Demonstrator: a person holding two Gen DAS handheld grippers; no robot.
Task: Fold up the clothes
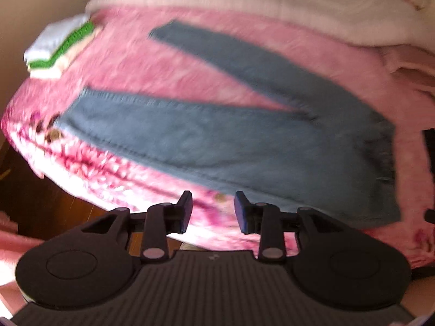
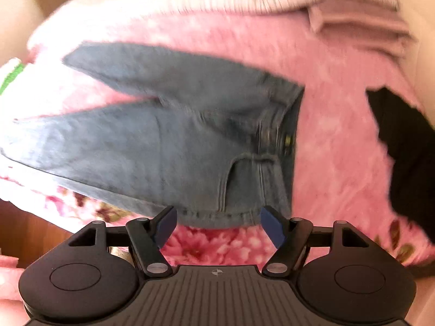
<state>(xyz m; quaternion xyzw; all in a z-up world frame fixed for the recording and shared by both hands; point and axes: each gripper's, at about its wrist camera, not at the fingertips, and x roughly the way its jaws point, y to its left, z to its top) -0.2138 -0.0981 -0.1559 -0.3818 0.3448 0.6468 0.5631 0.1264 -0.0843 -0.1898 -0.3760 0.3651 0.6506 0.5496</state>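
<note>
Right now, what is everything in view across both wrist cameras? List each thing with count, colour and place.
jeans: one pair, blue denim, laid flat on the blanket, legs spread apart, waistband toward the right.
blanket: one, pink and fluffy with a floral edge, covering the bed.
stack of folded clothes: one, white, green and cream, at the far left corner of the blanket.
white bedding: one, ribbed, along the far side.
pale pink folded fabric: one, far right, beside the white bedding.
black garment: one, on the right edge of the blanket.
floor: dark wood, below the bed's near edge.
left gripper: black, blue pads, open, nothing between them.
right gripper: black, blue pads, wide open, empty.
</note>
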